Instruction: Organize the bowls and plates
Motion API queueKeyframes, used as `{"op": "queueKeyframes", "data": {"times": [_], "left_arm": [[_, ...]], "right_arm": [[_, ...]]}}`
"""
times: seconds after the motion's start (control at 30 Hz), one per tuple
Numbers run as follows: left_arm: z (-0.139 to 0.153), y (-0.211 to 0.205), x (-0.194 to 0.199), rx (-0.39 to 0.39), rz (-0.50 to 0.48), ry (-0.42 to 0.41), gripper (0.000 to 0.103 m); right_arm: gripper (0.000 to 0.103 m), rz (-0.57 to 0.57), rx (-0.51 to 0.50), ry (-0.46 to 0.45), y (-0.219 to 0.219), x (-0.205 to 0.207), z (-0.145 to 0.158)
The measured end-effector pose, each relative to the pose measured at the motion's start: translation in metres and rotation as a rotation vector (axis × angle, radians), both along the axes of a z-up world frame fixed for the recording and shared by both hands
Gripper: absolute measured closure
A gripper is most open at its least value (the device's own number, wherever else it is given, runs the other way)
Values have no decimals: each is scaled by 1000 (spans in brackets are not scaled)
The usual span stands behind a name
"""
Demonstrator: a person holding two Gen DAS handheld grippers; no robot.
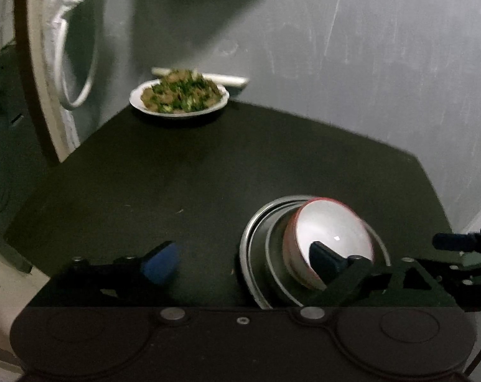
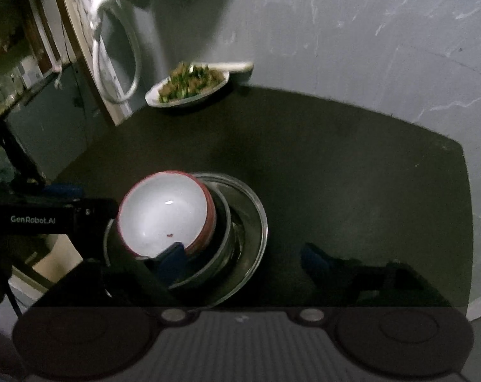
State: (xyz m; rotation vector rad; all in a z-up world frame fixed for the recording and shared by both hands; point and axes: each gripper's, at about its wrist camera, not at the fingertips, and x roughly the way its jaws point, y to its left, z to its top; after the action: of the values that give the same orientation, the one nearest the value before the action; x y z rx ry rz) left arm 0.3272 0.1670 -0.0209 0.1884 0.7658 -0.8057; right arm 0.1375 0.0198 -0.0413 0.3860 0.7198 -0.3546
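Observation:
A red-rimmed bowl [image 1: 329, 229] [image 2: 164, 210], white inside, leans tilted in a steel bowl [image 2: 222, 222] that sits in a wider steel plate [image 1: 249, 242] [image 2: 261, 222]. The stack stands on a dark table [image 1: 208, 175] [image 2: 335, 175] near its front edge. My left gripper [image 1: 243, 262] is open; its right finger crosses in front of the red-rimmed bowl, and its blue-padded left finger hangs over bare table. My right gripper [image 2: 245, 258] is open too, with its left finger at the bowl's near rim and the steel dishes between its fingers. Neither gripper holds anything.
A white plate heaped with cooked greens and meat [image 1: 180, 97] [image 2: 189, 86] sits at the table's far corner against the grey wall. A white hose loop [image 1: 78, 63] hangs by a door frame at left. Each gripper shows at the edge of the other's view.

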Motion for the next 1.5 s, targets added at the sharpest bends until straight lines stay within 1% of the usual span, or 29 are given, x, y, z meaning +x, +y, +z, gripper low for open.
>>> {"op": "queueKeyframes", "data": {"times": [0.07,0.13,0.2,0.3,0.43,0.63,0.73,0.87,1.0,1.5], "left_arm": [[3,7,-13,-33,20,-23,2],[6,11,-27,-66,43,-45,1],[9,16,-42,-94,58,-60,1],[10,24,-65,-115,77,-66,1],[8,37,-95,-117,116,-78,1],[4,51,-138,-103,166,-114,1],[2,55,-154,-96,171,-122,1],[2,60,-166,-86,177,-114,1],[3,63,-175,-82,178,-118,1],[0,62,-180,-61,170,-121,1]], "right_arm": [[8,-5,-7,-36,2,-12,3],[3,-9,-20,-76,4,-25,7],[0,-12,-25,-104,5,-37,10],[0,-8,-18,-127,6,-55,12],[0,-3,-35,-132,9,-77,12],[0,-1,-51,-128,17,-111,10],[0,0,-72,-120,24,-126,9],[0,-2,-103,-108,31,-146,9],[0,1,-111,-98,36,-159,6],[0,-3,-104,-73,35,-171,-1]]}}
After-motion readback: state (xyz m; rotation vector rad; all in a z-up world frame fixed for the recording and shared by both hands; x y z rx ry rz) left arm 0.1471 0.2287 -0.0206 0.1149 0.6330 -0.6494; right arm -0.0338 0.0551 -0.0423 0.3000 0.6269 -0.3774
